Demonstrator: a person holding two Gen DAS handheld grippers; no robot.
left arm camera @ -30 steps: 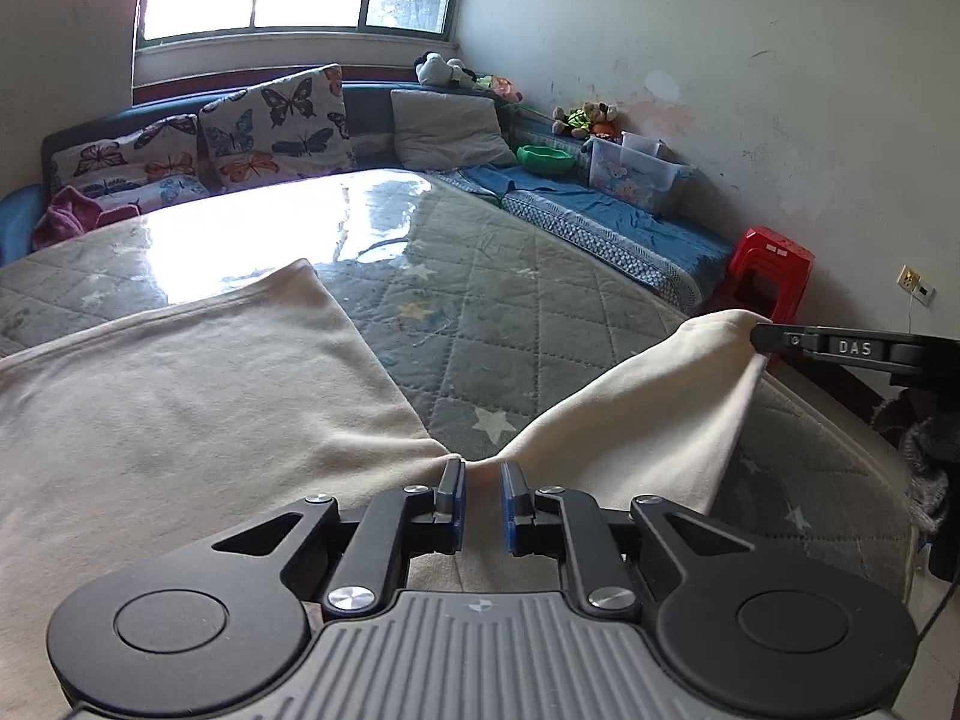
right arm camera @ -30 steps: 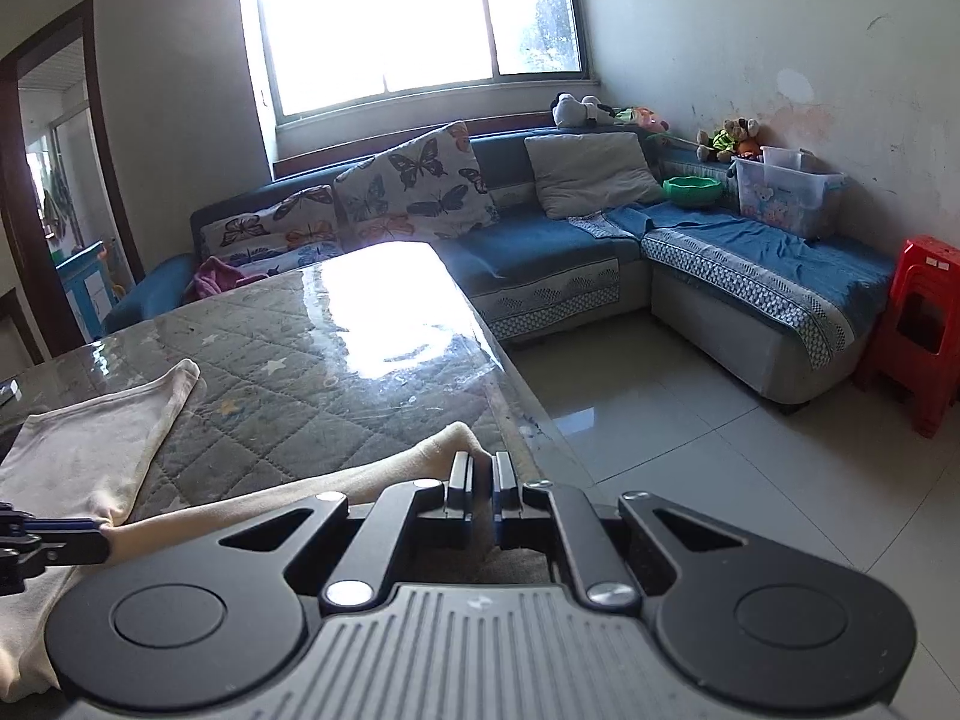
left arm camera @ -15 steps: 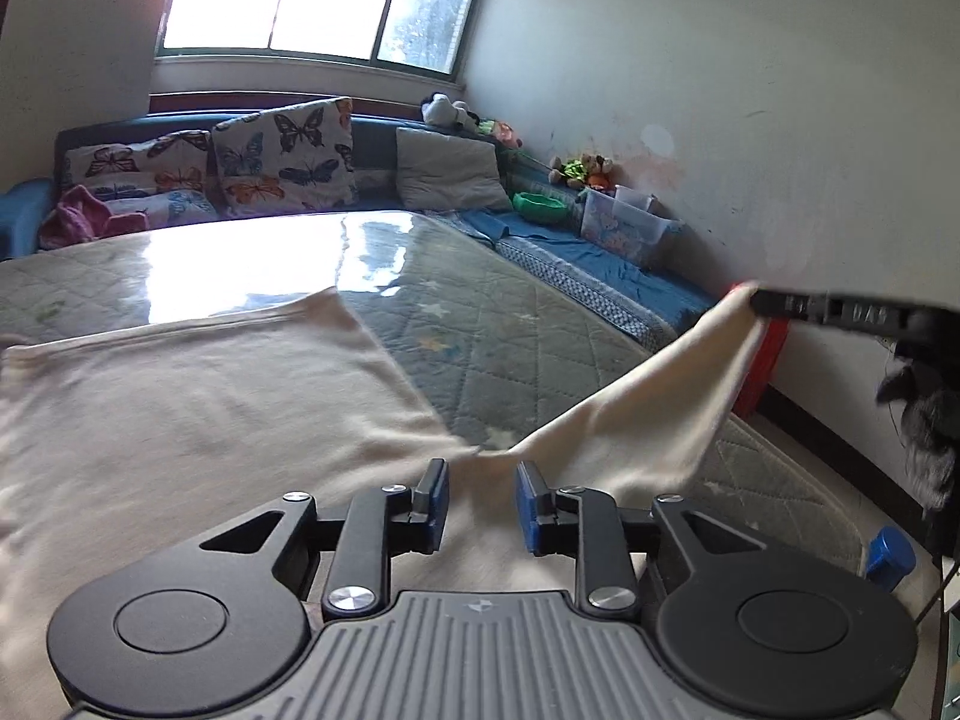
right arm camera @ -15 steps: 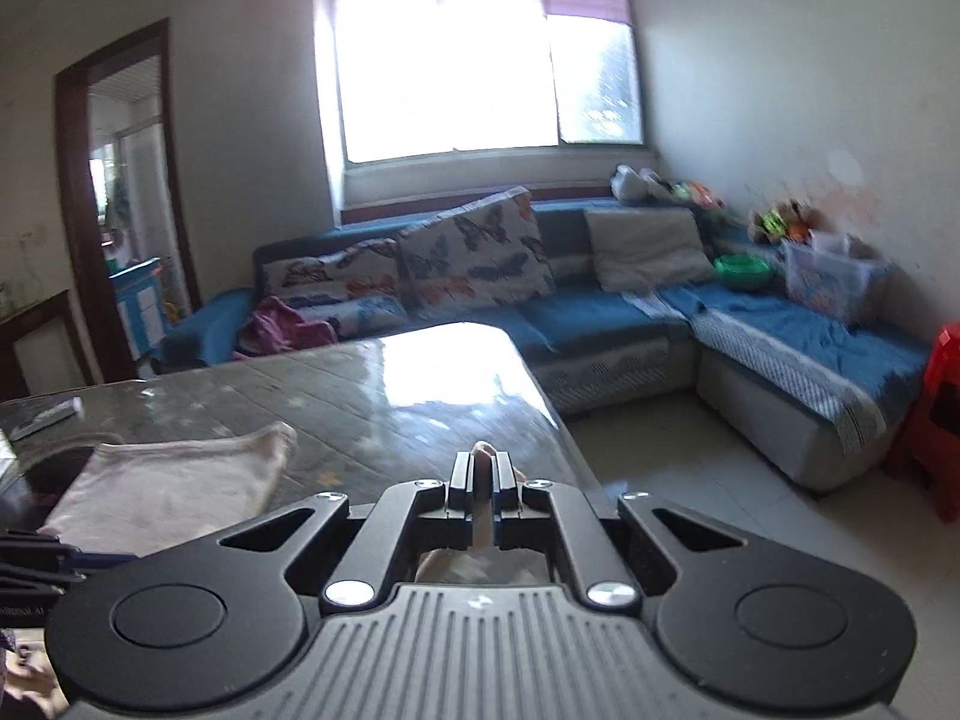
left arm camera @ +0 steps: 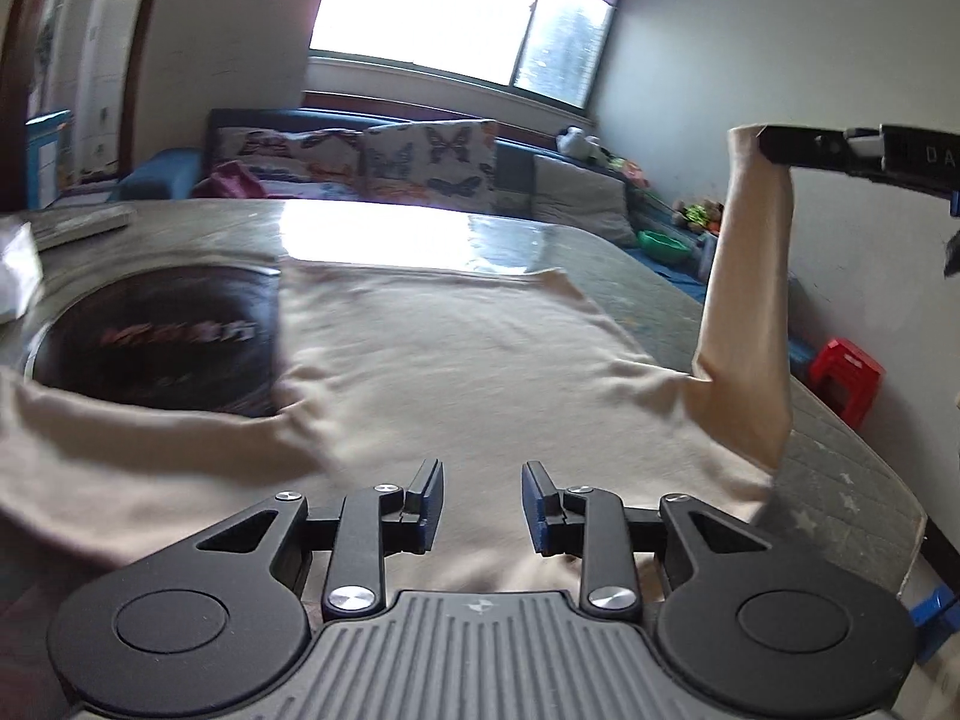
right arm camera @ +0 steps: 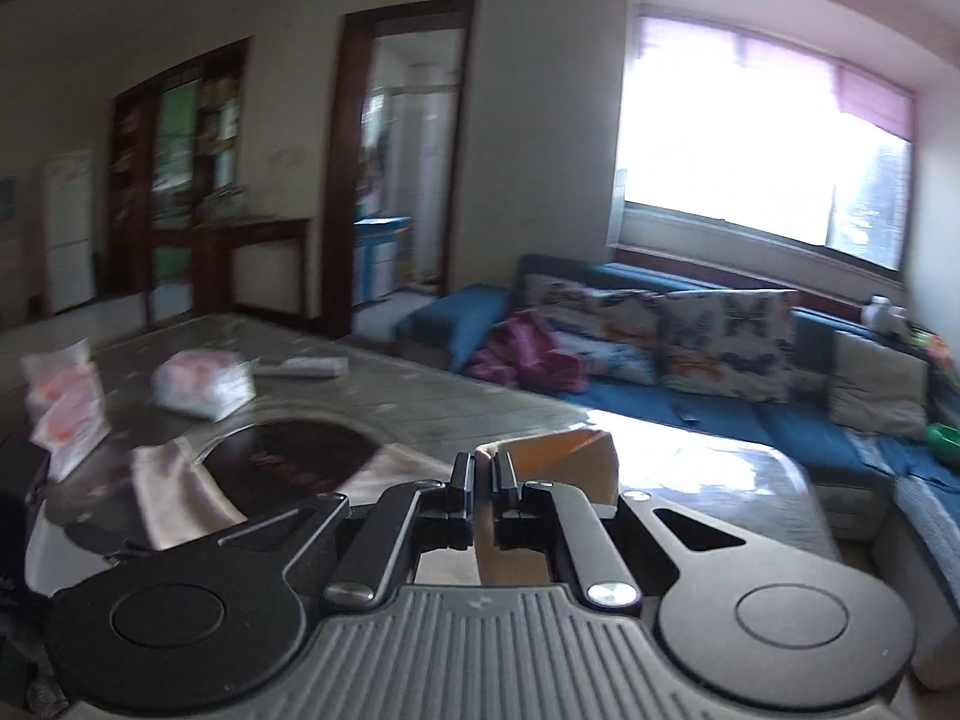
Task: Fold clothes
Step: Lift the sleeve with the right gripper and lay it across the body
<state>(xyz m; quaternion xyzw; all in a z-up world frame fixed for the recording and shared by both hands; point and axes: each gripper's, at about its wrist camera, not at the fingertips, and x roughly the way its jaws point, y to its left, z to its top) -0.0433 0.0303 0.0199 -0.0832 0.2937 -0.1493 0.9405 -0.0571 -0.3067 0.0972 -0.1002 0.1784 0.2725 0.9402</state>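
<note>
Lifting one sleeve of the cream shirt [left arm camera: 456,372] clear of the bench [left arm camera: 840,480], the right tongs [right arm camera: 483,468] are pressed together on its cuff, so that in the left view the sleeve [left arm camera: 747,300] hangs as a tall strip near the bench's right edge. A second ago that cuff was held low, only just above the bench; now it rides high, with the fabric stretched up from the shoulder.

The left tongs [left arm camera: 483,504] have just been opening. A second ago they pinched a bunch of cloth; now they stand spread, with the shirt lying flat under the gap and neither pad pressing on it. The bunch they held has dropped and smoothed out.

Most of the shirt lies spread across the near half of the bench, its far hem running level toward the sunlit far edge. The other sleeve [left arm camera: 138,438] trails toward the left edge, across the near rim of a dark round plate [left arm camera: 156,336] that is set in the bench top. Plastic bags [right arm camera: 201,384] and a flat remote [right arm camera: 300,367] sit beyond it, well apart from the cloth.

My reading is that the body has been laid down and released, and the raised sleeve is about to be carried inward across the chest. Both views are blurred, so fine creases cannot be judged.
</note>
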